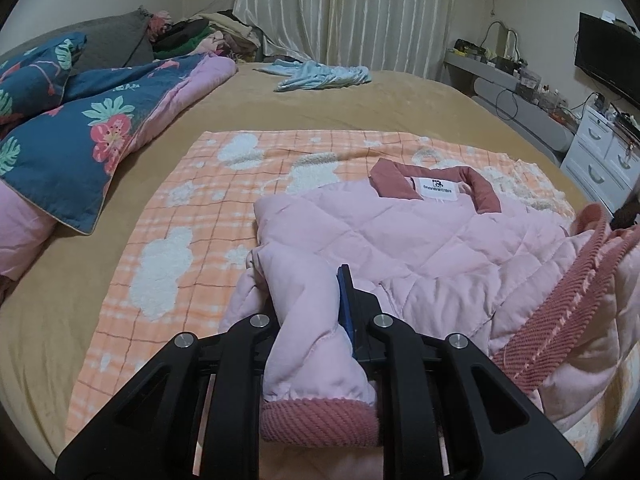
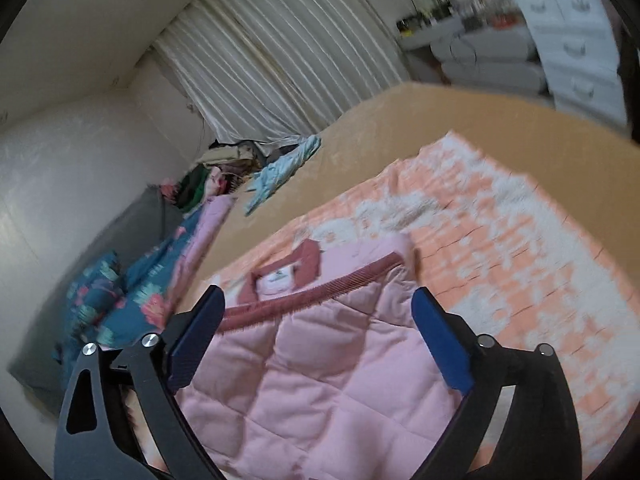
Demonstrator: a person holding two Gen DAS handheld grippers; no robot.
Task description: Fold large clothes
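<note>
the pale pink quilted jacket [image 1: 420,240] lies collar-up on the orange checked blanket [image 1: 192,184], barely folded. left gripper [image 1: 320,300] clamps 1 sleeve; right gripper [image 2: 316,312] gapes wide over the hem.

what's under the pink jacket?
The pink jacket lies on an orange checked blanket spread over the tan bed. What lies directly beneath its body is covered.

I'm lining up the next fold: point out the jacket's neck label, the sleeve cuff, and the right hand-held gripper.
neck label [image 1: 438,189], left wrist view, middle of the white tag.
sleeve cuff [image 1: 320,422], left wrist view, ribbed dark pink band.
right hand-held gripper [image 2: 316,344], right wrist view, midway between its open blue-padded fingers.
</note>
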